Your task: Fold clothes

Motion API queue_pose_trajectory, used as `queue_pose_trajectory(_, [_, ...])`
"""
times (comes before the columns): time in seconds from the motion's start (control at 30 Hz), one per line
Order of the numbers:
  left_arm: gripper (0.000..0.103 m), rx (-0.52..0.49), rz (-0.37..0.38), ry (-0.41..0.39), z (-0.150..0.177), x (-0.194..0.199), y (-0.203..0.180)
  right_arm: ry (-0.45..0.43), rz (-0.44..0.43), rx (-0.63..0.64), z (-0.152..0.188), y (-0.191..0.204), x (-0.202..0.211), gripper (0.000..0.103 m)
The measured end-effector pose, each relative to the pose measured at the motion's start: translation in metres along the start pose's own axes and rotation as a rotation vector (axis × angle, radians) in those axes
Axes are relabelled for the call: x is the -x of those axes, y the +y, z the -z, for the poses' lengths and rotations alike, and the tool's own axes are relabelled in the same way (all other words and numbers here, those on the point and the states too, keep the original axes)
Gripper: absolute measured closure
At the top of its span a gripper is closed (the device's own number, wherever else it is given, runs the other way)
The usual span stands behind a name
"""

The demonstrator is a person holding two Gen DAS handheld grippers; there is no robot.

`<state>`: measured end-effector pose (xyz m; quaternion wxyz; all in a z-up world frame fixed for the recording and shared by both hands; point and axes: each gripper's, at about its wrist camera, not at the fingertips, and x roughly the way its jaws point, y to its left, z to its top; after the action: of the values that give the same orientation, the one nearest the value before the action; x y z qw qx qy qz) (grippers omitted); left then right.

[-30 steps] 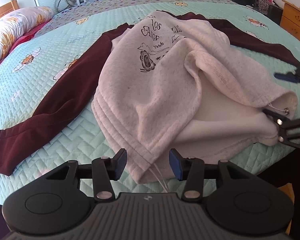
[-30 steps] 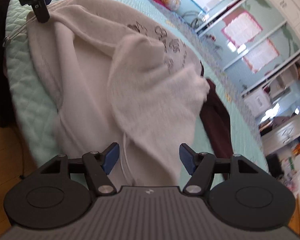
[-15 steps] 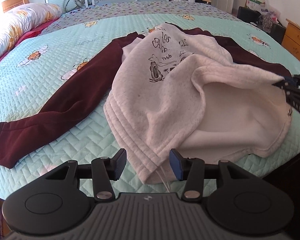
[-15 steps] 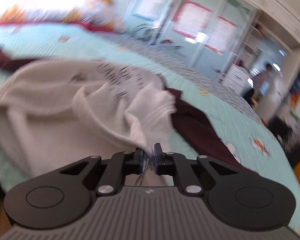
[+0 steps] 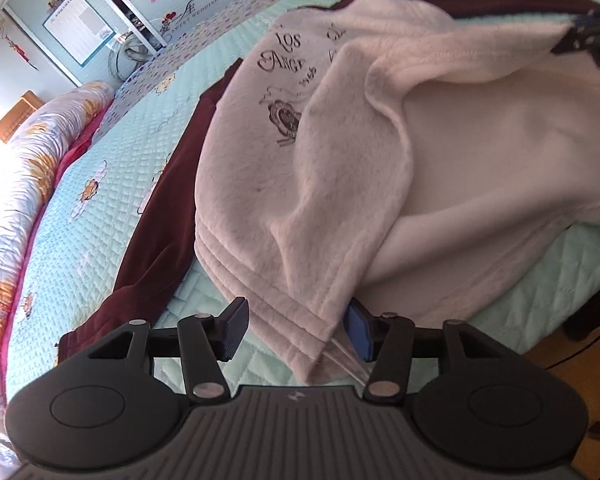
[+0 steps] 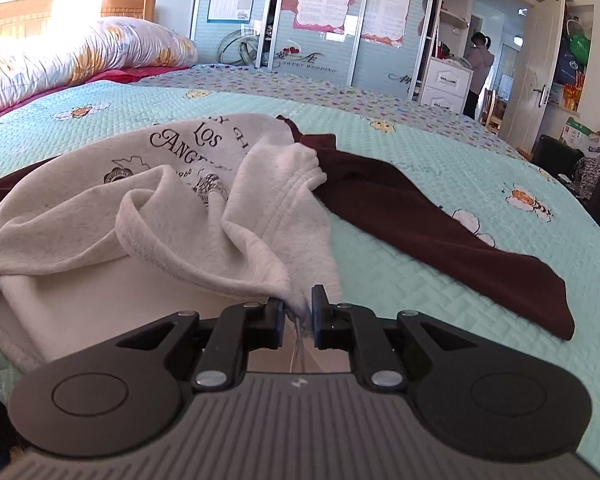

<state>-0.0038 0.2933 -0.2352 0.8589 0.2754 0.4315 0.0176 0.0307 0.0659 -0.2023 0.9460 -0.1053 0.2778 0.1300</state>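
A light grey sweatshirt (image 5: 300, 168) with black "Los Angeles" print and dark maroon sleeves (image 5: 160, 248) lies crumpled on the bed, its fleece inside showing. My left gripper (image 5: 296, 330) is open, with the sweatshirt's hem corner lying between its fingers. My right gripper (image 6: 298, 316) is shut on the other hem corner of the sweatshirt (image 6: 180, 200) and holds it a little above the bed; it also shows in the left wrist view (image 5: 580, 36) at the top right. One maroon sleeve (image 6: 440, 232) lies spread to the right.
The bed has a teal quilted cover (image 6: 440, 152) with bee prints. A floral duvet (image 6: 80, 52) lies rolled at the head. The bed's near edge and wooden floor (image 5: 572, 352) are below. Wardrobes (image 6: 324, 16) and a person (image 6: 478, 72) stand far behind.
My right gripper closed on the hem corner and lifted it, swinging level. My left gripper tilted and moved in around the other hem corner, still open.
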Motion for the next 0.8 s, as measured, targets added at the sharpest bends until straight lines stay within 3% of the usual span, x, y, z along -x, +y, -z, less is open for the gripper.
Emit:
queue_pose_trajectory(0.4, [0.046, 0.128, 0.024, -0.027, 0.010, 0.003, 0.019, 0.021, -0.007, 0.003, 0.006, 0.006, 0.000, 0.074])
queue_pose_trajectory(0.53, [0.046, 0.169, 0.035, -0.071, 0.008, 0.013, 0.021, 0.015, 0.001, 0.026, 0.007, 0.011, -0.002, 0.054])
queue_pose_trajectory(0.6, [0.046, 0.171, 0.019, -0.088, 0.004, 0.015, 0.022, 0.013, 0.001, 0.023, 0.007, 0.010, -0.002, 0.053])
queue_pose_trajectory(0.73, [0.043, 0.141, -0.014, -0.036, 0.005, 0.000, 0.014, 0.016, -0.004, 0.005, 0.008, 0.008, -0.003, 0.053])
queue_pose_trajectory(0.8, [0.043, 0.144, -0.040, -0.057, 0.009, 0.004, 0.013, 0.018, -0.007, 0.003, 0.008, 0.008, -0.003, 0.053])
